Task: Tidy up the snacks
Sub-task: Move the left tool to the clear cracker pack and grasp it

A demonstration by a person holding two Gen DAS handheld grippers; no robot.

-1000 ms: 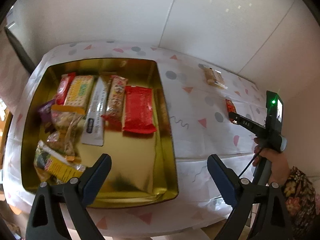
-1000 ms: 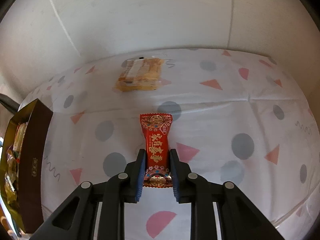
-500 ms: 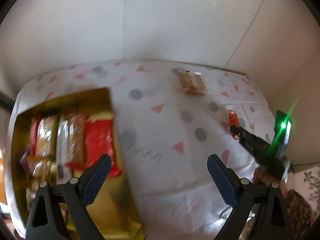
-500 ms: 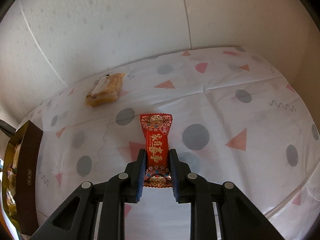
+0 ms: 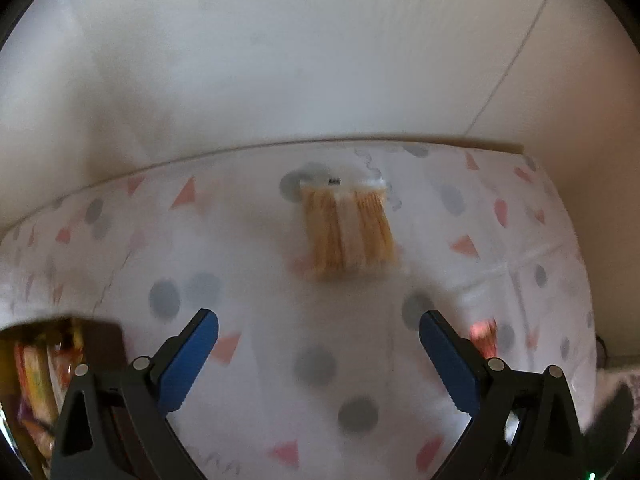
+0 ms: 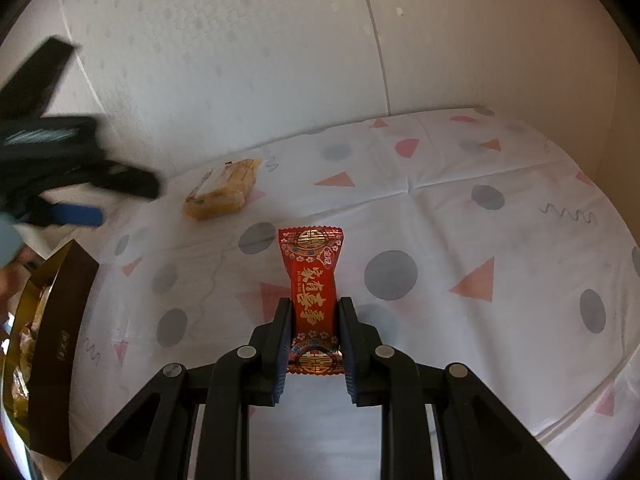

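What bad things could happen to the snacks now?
1. The right gripper pinches the red candy only near its bottom end, so the candy might slip out on the way to the box.
2. The open left gripper points at the yellow cracker pack, which looks blurry. A hurried grab might miss it or crush the crackers.
3. Both grippers are close together and might bump.

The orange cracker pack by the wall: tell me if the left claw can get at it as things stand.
Probably yes. The left claw is open and aimed at the orange cracker pack, with only bare tablecloth between them.
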